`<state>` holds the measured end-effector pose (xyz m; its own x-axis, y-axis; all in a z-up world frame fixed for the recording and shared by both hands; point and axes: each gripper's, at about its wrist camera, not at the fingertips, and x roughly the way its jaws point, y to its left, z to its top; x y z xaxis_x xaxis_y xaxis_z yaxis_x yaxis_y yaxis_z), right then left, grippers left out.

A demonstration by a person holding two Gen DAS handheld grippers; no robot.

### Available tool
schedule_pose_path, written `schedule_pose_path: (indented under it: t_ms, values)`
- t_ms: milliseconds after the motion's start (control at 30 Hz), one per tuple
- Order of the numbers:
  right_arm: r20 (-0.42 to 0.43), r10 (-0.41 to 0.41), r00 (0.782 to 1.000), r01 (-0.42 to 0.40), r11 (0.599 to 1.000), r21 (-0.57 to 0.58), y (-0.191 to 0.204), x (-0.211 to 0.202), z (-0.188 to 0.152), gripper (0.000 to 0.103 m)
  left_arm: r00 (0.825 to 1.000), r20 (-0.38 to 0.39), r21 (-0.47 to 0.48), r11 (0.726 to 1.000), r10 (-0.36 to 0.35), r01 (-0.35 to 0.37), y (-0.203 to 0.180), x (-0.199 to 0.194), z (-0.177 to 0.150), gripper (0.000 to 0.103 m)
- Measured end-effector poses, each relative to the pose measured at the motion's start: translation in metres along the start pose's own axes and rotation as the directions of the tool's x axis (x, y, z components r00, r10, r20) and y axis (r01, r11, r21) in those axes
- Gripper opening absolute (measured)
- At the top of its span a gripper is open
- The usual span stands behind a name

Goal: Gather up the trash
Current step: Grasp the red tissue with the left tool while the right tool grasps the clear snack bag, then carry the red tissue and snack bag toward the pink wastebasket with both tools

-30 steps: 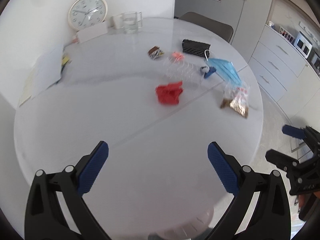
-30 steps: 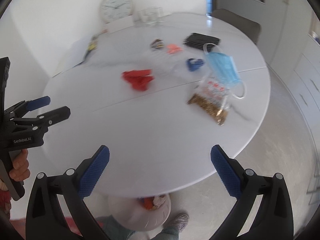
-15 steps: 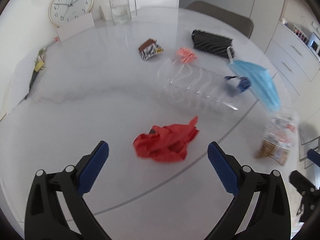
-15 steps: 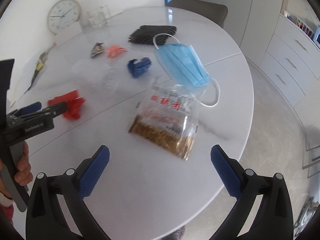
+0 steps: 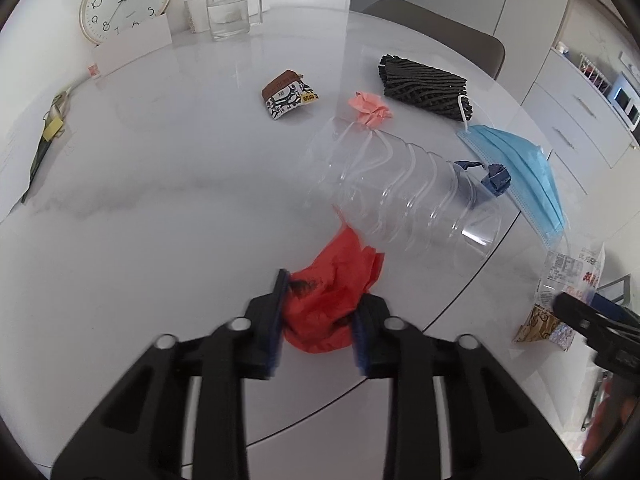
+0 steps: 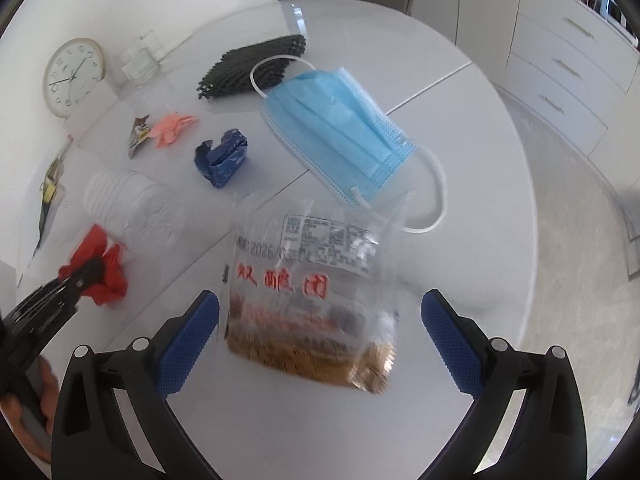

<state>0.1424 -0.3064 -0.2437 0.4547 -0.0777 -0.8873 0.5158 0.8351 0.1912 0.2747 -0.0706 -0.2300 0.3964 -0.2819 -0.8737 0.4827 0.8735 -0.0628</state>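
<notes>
Left wrist view: the left hand-held gripper (image 5: 316,320) is closed on the red crumpled wrapper (image 5: 332,292) on the white worktop (image 5: 160,200). The right hand-held gripper (image 6: 320,340) stands wide open around the clear snack bag (image 6: 312,300), not touching it.

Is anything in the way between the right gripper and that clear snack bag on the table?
Nothing visible. The right gripper is open, its pads either side of the snack bag, not pressing it. The blue mask lies beyond the bag's far edge.
</notes>
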Motion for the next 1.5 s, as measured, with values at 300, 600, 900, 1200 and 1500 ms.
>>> schedule_pose_path:
  t_ms: [300, 600, 900, 1200, 1500]
  values:
    - [0.024, 0.032, 0.999, -0.03, 0.996, -0.084, 0.014, 0.004, -0.002, 0.07, 0.999, 0.025, 0.006, 1.0, -0.024, 0.024, 0.014, -0.026, -0.011, 0.026]
    - [0.023, 0.089, 0.996, -0.083, 0.98, -0.183, 0.023, -0.03, -0.021, 0.063, 0.997, 0.036, 0.009, 0.998, -0.065, 0.065, 0.02, -0.083, -0.045, 0.026]
    - [-0.033, 0.181, 0.983, -0.18, 0.91, -0.374, 0.043, -0.109, -0.085, 0.063, 0.999, -0.007, -0.016, 0.999, -0.043, 0.042, 0.005, -0.172, -0.13, 0.026]
    - [-0.163, 0.294, 0.942, -0.335, 0.777, -0.533, 0.051, -0.177, -0.165, 0.065, 0.994, -0.101, -0.064, 0.998, -0.033, 0.026, -0.031, -0.234, -0.234, 0.026]
    - [-0.277, 0.324, 0.905, -0.426, 0.653, -0.626, 0.049, -0.194, -0.218, 0.065, 0.972, -0.224, -0.172, 0.985, -0.068, 0.029, -0.054, -0.219, -0.313, 0.027]
